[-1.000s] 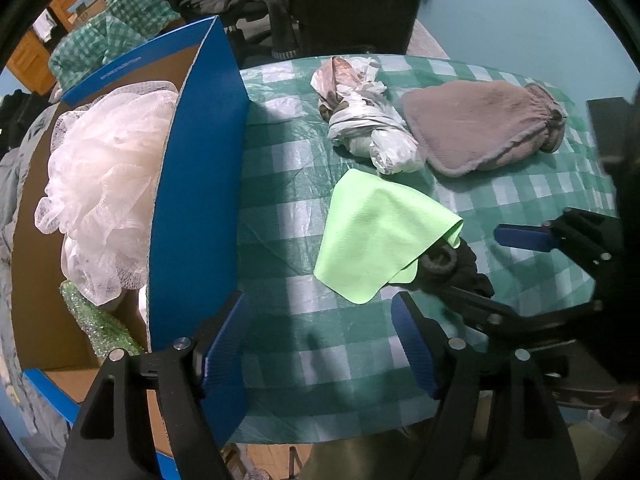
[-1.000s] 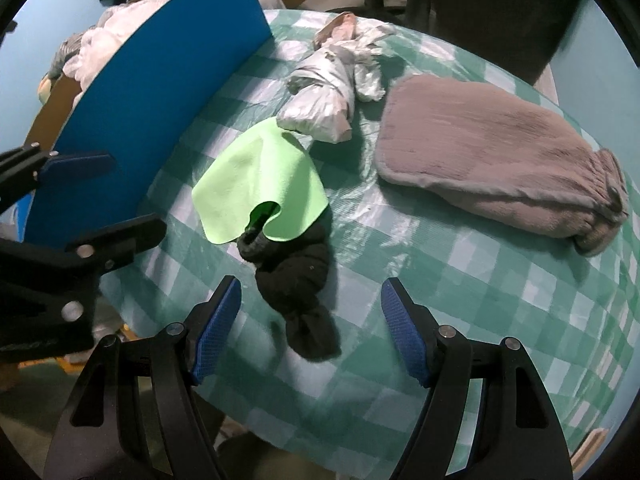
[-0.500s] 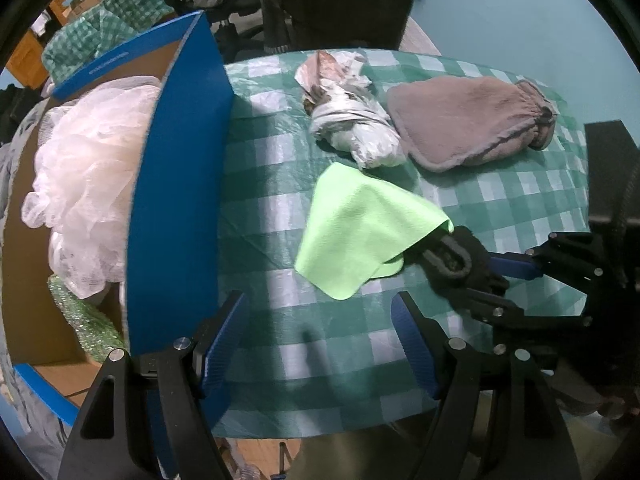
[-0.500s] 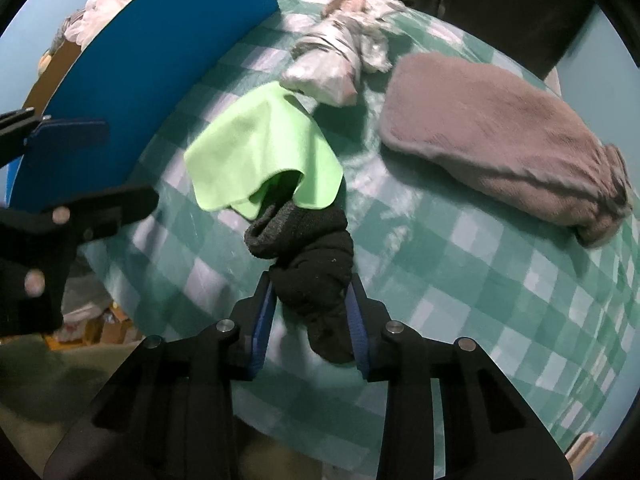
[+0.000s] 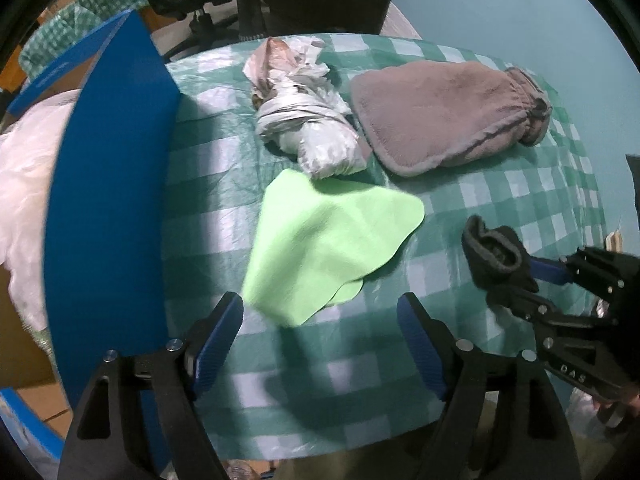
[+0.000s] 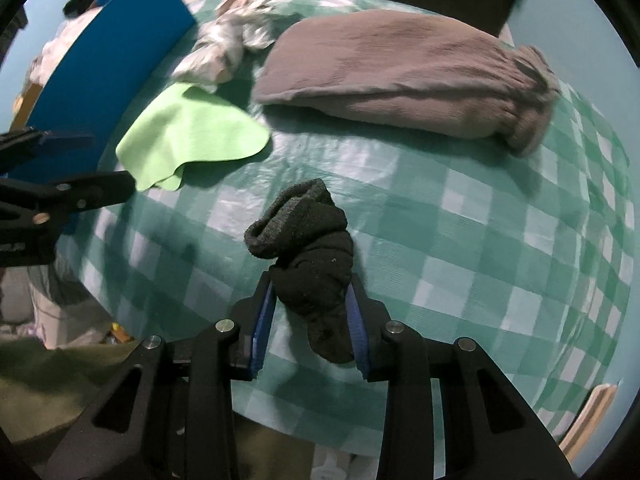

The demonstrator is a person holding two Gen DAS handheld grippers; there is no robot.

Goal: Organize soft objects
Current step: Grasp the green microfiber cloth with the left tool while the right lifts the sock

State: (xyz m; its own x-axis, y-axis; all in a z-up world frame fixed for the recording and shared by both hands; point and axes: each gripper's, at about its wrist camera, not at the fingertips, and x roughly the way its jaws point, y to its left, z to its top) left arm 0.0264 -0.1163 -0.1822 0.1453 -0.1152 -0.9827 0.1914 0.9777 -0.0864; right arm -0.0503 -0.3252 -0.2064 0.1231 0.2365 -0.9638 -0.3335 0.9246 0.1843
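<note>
A black sock (image 6: 310, 264) is clamped between the nearly closed jaws of the right gripper (image 6: 310, 312), above the checkered surface (image 6: 480, 240). The left gripper (image 5: 320, 344) is held wide open and empty, a green cloth (image 5: 328, 240) lying just ahead of its jaws.

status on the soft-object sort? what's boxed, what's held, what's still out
Done: the white mesh pouf sits in the blue box. In hand: the right gripper is shut on the black sock; the left gripper is open and empty. Left on the checked table: green cloth, grey mitt, white plastic bundle.
</note>
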